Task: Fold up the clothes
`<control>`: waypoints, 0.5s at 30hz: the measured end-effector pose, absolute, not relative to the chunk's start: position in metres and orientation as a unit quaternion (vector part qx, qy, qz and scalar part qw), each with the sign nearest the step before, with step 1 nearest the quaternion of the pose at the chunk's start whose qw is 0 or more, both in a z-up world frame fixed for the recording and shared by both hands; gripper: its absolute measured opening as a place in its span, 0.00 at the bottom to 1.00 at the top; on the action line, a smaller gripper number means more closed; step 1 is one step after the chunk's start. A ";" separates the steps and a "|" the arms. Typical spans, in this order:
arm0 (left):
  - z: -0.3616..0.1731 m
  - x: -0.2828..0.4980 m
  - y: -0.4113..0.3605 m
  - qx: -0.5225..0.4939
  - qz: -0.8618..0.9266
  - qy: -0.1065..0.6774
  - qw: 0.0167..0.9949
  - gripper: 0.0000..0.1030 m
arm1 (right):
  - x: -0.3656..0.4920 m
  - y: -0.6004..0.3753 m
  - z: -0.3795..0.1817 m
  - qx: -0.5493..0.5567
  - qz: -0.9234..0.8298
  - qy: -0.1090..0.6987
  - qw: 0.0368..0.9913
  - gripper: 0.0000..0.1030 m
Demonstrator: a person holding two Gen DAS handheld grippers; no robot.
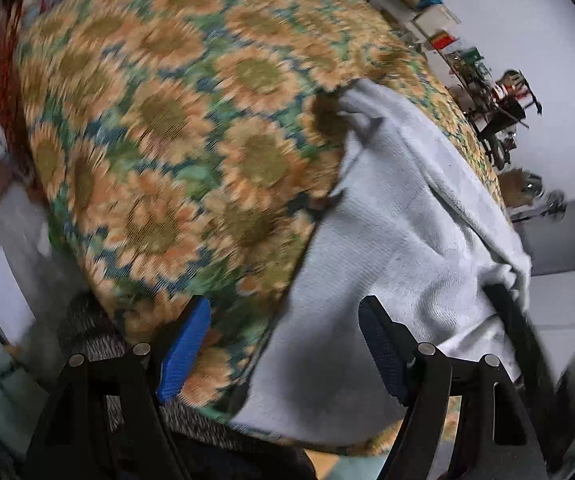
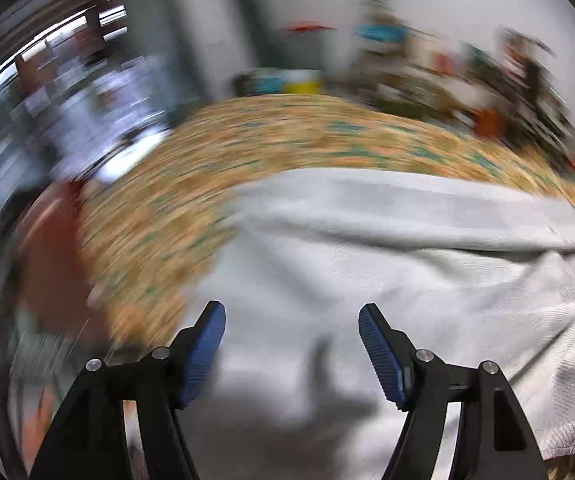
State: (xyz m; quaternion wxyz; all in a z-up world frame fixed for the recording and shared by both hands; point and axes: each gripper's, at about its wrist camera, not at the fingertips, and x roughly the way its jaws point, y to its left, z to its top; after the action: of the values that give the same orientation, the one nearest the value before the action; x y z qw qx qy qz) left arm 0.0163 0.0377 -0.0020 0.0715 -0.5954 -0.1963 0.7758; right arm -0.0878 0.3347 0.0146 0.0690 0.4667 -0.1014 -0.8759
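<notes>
white garment (image 2: pixel 387 248) on sunflower cloth (image 1: pixel 159 120), shelves (image 1: pixel 467 64)

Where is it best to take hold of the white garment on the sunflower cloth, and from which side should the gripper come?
Probably at the white garment's long straight edge along the sunflower tablecloth, coming from the cloth side, low. That edge lies flat and exposed there, while the far end is bunched. The left gripper and right gripper are both open and empty.

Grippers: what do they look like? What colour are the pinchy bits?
The left gripper and right gripper match: black angular frames with round silver bolts, each ending in two fingers faced with ribbed blue pads. No cables, markings or sleeves show.
</notes>
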 end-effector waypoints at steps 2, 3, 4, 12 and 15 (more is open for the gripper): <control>0.005 0.018 0.052 -0.573 0.799 -0.165 0.077 0.74 | -0.119 0.356 -0.001 0.488 -0.855 -0.168 0.051 0.66; 0.008 0.019 0.059 -0.561 0.810 -0.150 0.084 0.74 | -0.133 0.362 -0.010 0.498 -0.841 -0.201 0.059 0.65; 0.011 0.019 0.065 -0.549 0.819 -0.139 0.095 0.74 | -0.145 0.366 -0.018 0.504 -0.830 -0.230 0.066 0.65; 0.000 -0.001 0.078 -0.532 0.816 -0.180 0.134 0.74 | -0.222 0.353 -0.054 0.486 -0.819 -0.304 0.038 0.29; -0.007 -0.015 0.076 -0.534 0.808 -0.210 0.132 0.74 | -0.247 0.354 -0.048 0.464 -0.844 -0.267 0.034 0.09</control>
State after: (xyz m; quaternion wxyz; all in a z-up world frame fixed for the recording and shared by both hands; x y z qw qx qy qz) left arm -0.0148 0.0756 -0.0072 0.1316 -0.5344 -0.2097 0.8082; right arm -0.2474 0.3540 -0.0477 0.0335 0.4644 -0.2672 -0.8437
